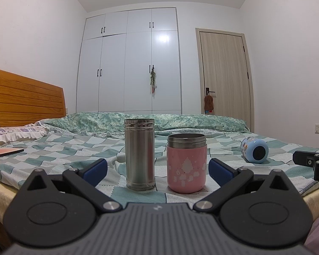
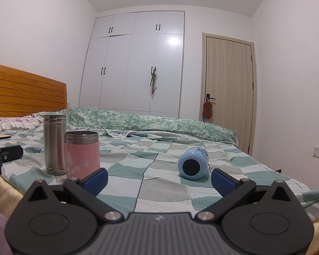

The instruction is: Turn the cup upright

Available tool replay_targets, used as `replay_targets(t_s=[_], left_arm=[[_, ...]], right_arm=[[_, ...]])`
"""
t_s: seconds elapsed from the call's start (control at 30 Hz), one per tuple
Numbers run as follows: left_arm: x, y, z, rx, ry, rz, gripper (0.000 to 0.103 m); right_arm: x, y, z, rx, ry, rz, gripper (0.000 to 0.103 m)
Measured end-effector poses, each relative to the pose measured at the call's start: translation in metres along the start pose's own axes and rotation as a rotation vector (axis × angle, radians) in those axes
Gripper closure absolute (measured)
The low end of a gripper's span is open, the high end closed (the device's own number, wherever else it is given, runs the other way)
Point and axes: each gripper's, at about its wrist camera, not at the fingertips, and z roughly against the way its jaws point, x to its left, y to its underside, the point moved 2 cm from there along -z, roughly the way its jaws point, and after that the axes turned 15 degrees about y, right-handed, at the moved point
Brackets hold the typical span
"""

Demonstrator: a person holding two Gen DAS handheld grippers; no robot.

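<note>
Two cups stand upright already; blue cup point(image 2: 193, 164) lies on its side on the bed point(image 2: 151, 180), base toward us. Our right gripper point(image 2: 159, 177) faces it, fingers spread, empty; left gripper point(image 1: 157, 170) likewise released.

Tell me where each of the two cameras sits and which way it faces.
Left wrist: rides on the left gripper, low at the bed's edge, facing the wardrobe; steel cup and pink cup stand ahead between its open fingers.
Right wrist: rides on the right gripper, facing the same way; the blue cup lies on its side ahead.
Shared: all three cups, checked bedsheet, door.
</note>
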Motion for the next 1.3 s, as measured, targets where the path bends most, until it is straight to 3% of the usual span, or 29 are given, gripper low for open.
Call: replay_targets(t_s=[1.03, 1.17, 1.3], left_arm=[[-0.001, -0.001, -0.001, 0.006, -0.001, -0.001, 0.000], [-0.010, -0.014, -0.005, 0.023, 0.062, -0.008, 0.000], [-0.030, -0.037, -0.022, 0.024, 0.141, -0.021, 0.000]], right_arm=[[-0.001, -0.001, -0.002, 0.006, -0.005, -0.010, 0.000], [-0.015, -0.007, -0.001, 0.027, -0.037, -0.058, 0.000], [-0.035, -0.016, -0.014, 0.029, -0.007, -0.037, 0.000]])
